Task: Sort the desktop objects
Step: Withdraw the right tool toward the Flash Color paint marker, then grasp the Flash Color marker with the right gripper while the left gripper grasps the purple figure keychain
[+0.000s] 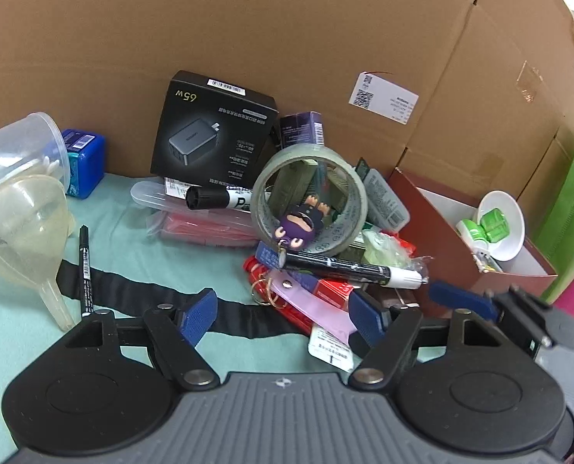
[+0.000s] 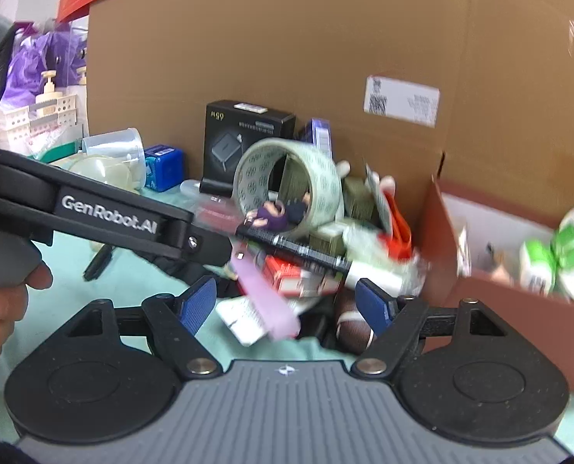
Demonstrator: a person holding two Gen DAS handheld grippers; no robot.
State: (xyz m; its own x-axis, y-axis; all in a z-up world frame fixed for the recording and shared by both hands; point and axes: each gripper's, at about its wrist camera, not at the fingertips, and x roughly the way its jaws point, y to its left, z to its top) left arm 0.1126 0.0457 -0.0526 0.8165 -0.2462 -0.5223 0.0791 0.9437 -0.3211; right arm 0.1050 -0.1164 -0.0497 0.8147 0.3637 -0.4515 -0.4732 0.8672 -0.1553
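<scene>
A pile of desk objects lies on the green cloth: a clear tape roll [image 1: 309,199] with a purple keychain figure [image 1: 299,226] in it, a black marker with a white cap [image 1: 354,270], a pink strap [image 1: 310,307] and red packets [image 1: 331,290]. My left gripper [image 1: 281,319] is open and empty just before the pile. My right gripper [image 2: 287,307] is open and empty over the pink strap [image 2: 267,301]; its blue finger [image 1: 462,299] shows at the right of the left wrist view. The tape roll [image 2: 288,193] and marker [image 2: 306,253] also show in the right wrist view.
A brown box [image 1: 433,232] at the right holds a white bowl [image 1: 501,224] with green items. A black 65w charger box [image 1: 213,135] leans on the cardboard wall [image 1: 287,38]. A clear funnel [image 1: 28,232], a plastic cup [image 1: 20,147], a blue box [image 1: 84,162], a thin black pen [image 1: 86,270] and a black strap [image 1: 132,290] lie at the left.
</scene>
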